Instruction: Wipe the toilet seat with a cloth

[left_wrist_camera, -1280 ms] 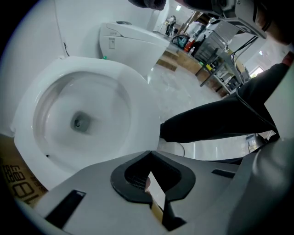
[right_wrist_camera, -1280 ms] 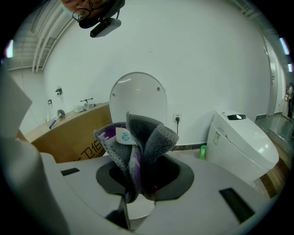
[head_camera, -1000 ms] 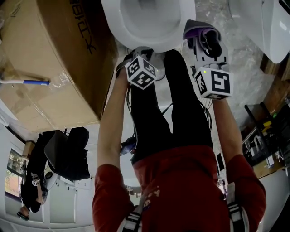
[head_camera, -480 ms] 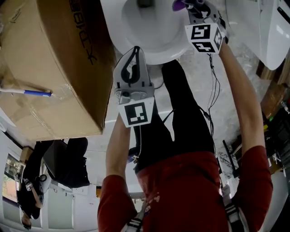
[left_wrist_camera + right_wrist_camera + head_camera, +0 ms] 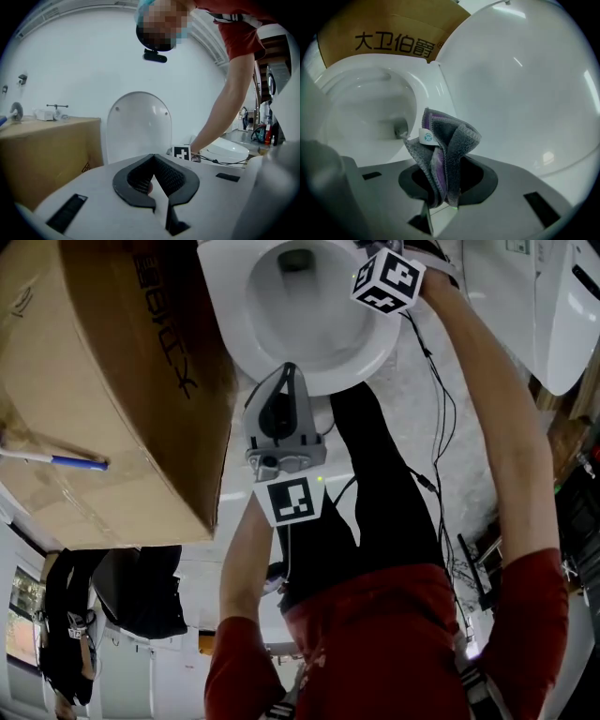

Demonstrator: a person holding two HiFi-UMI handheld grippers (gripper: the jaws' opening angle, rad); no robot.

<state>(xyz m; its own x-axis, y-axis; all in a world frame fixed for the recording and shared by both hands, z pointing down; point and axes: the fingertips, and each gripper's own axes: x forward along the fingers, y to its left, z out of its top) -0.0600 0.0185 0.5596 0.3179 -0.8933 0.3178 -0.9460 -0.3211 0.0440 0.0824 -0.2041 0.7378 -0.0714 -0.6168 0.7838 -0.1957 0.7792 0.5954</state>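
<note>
Your right hand-held gripper [image 5: 445,187], at the top of the head view, hovers by the toilet seat [image 5: 220,306] and its raised lid [image 5: 525,84], pinching a bunched grey-and-purple cloth [image 5: 443,150]. Press the cloth flat on the rim before sweeping. Your left hand-held gripper [image 5: 153,177], mid-frame, is pressed together with nothing in it.

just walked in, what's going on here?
A person stands at a toilet with a gripper in each hand. The right gripper is shut on a grey and purple cloth and reaches to the far side of the bowl, near the raised lid. The left gripper is shut and empty, held back by the near rim. Whether the cloth touches the toilet can't be told. A cardboard box stands beside it.
</note>
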